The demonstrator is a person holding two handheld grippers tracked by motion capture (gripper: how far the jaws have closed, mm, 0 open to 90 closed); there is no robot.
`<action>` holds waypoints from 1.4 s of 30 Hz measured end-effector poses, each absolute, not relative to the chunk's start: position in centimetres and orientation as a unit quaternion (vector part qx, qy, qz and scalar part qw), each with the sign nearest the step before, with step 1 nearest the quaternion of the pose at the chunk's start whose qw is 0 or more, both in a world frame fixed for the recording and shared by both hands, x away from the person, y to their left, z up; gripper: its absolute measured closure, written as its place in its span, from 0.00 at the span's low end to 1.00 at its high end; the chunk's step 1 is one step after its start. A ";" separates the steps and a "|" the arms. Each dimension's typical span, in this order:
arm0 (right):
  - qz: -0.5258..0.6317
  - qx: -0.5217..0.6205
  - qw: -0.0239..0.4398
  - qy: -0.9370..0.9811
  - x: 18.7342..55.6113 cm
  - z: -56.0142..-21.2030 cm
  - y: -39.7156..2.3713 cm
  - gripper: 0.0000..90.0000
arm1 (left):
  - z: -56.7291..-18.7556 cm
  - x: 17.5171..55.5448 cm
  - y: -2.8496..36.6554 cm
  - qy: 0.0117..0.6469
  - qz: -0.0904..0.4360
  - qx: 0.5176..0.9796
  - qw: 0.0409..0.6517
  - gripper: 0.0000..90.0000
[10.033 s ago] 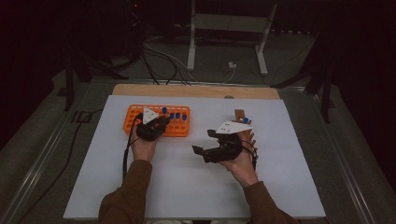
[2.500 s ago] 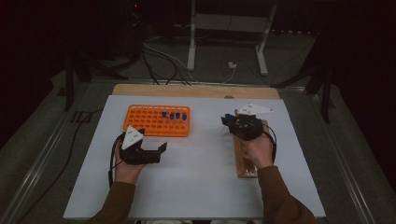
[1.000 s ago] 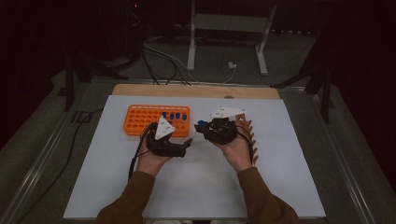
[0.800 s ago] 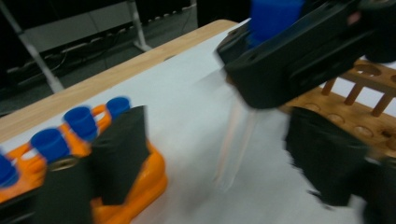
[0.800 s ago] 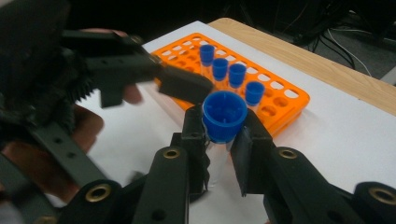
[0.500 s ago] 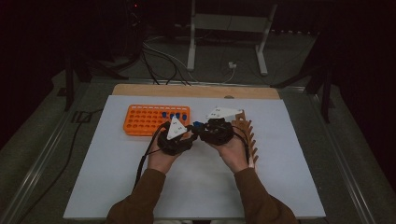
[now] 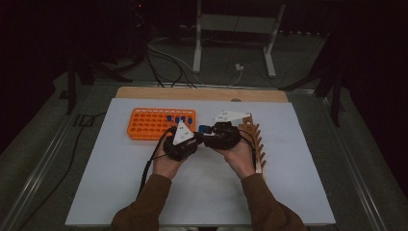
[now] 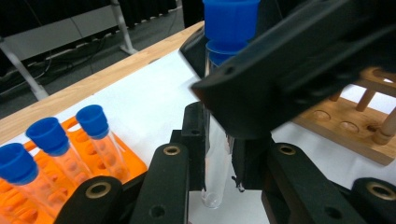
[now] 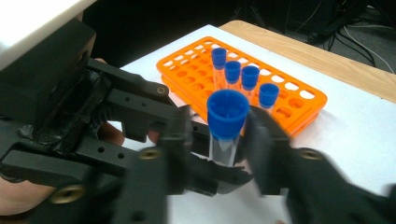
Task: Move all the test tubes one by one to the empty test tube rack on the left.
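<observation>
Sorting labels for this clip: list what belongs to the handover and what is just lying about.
In the job:
- blue-capped tube
- left tool, clamped on the tube
- right tool, jaws just opening around it
- orange rack

Lying about:
- wooden rack
- white stand
- floor cables

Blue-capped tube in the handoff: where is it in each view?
High view: blue-capped tube at centre, between the two grippers.
Left gripper view: upper centre, clear body running down between the jaws.
Right gripper view: centre, cap toward the camera.
Shared landmark: orange rack.
</observation>
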State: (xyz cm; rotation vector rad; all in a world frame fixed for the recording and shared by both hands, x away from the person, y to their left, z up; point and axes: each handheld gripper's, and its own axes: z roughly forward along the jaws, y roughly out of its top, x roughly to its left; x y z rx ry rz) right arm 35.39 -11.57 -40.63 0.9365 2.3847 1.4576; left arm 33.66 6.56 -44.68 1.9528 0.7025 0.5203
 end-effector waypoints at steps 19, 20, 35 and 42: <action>0.500 0.349 0.127 0.782 35.1 -40.4 -14.3 0.19 | -44.0 34.3 9.6 0.330 0.222 0.771 0.498 0.86; 0.501 0.350 0.129 0.781 35.0 -40.4 -14.5 0.19 | -43.9 34.4 9.9 0.333 0.224 0.768 0.499 0.86; 0.498 0.357 0.145 0.777 34.2 -40.3 -16.1 0.15 | -43.2 35.6 14.2 0.389 0.260 0.729 0.500 0.86; 0.498 0.355 0.145 0.777 34.0 -40.2 -16.5 0.12 | -43.6 36.5 15.5 0.413 0.273 0.716 0.492 0.86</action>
